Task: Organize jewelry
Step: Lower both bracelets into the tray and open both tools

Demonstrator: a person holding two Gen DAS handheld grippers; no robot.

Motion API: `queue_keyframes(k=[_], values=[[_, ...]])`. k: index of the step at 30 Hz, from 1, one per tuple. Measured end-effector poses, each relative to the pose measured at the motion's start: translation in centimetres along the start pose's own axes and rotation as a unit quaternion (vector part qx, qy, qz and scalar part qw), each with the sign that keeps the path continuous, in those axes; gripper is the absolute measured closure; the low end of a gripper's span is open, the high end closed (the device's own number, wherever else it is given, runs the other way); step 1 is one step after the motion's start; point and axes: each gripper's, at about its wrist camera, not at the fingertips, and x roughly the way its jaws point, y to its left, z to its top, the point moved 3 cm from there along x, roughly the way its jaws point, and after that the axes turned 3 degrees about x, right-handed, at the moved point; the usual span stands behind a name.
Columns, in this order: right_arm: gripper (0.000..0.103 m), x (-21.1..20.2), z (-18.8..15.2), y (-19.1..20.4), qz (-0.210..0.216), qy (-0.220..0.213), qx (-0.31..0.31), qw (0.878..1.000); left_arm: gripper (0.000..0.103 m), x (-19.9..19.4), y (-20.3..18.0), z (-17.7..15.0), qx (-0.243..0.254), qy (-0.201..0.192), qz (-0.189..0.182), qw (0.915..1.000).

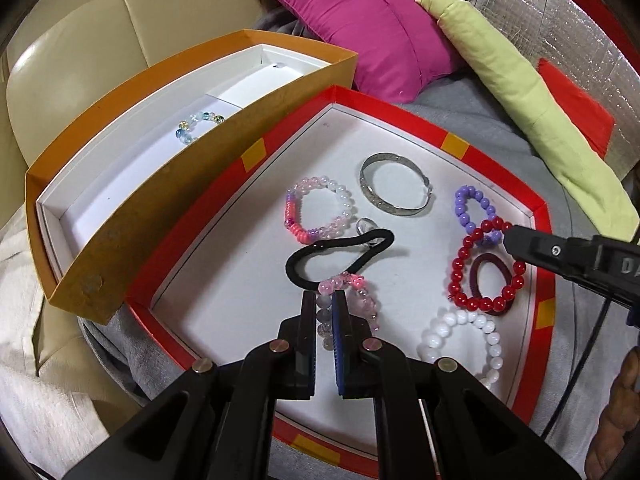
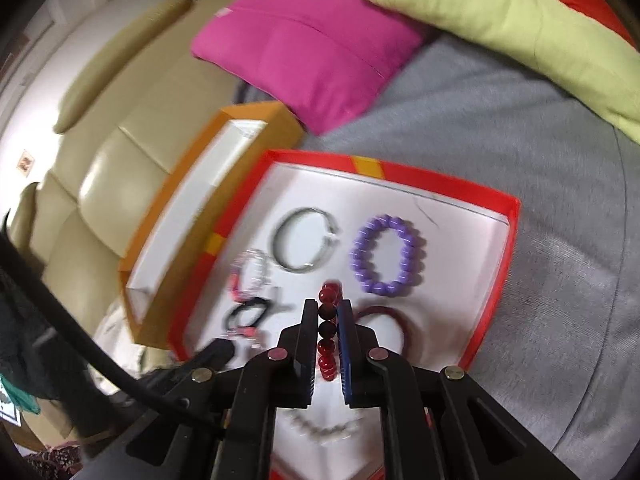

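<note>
A red-rimmed tray (image 1: 456,145) holds several bracelets and hair ties. My left gripper (image 1: 323,294) is shut on a pale pink bead bracelet (image 1: 354,292) at the tray's near side, beside a black hair tie (image 1: 340,256). My right gripper (image 2: 328,304) is shut on a red bead bracelet (image 2: 329,322), which shows in the left wrist view (image 1: 486,268) around a maroon hair tie (image 1: 478,280). A silver bangle (image 1: 396,190), a purple bracelet (image 1: 474,212), a pink-white bracelet (image 1: 320,214) and a white bracelet (image 1: 464,338) lie in the tray. An orange box (image 1: 132,216) to the left holds a clear blue bracelet (image 1: 196,126).
The tray and box sit on a grey cloth (image 2: 500,128) over a cream sofa (image 1: 80,40). A magenta cushion (image 1: 360,20) and a light green cushion (image 1: 520,92) lie behind the tray. A black cable (image 2: 80,340) runs at the lower left of the right wrist view.
</note>
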Motion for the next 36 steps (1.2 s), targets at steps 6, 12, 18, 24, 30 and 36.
queue_keyframes(k=[6,12,18,24,30,36], values=[[0.093,0.5,0.6,-0.4,-0.018,-0.003,-0.014,1.000,0.096,1.0,0.7,0.2,-0.002,0.009,0.006,0.9999],[0.093,1.1,1.1,-0.2,-0.031,-0.004,-0.023,0.999,0.096,1.6,0.7,0.8,0.004,0.012,0.009,0.9999],[0.093,1.8,1.5,-0.1,-0.038,0.000,-0.025,0.999,0.096,1.8,0.7,1.4,0.007,0.011,0.013,0.9998],[0.093,2.6,1.9,0.1,-0.041,0.006,-0.030,0.999,0.096,2.2,1.1,2.0,0.005,0.011,0.019,0.9998],[0.093,3.1,1.6,-0.1,-0.046,0.012,-0.034,0.998,0.096,1.8,1.1,1.8,0.007,0.012,0.019,0.9997],[0.093,3.0,1.5,-0.5,-0.051,0.013,-0.032,0.998,0.095,1.5,0.0,1.4,0.017,0.012,0.015,0.9997]])
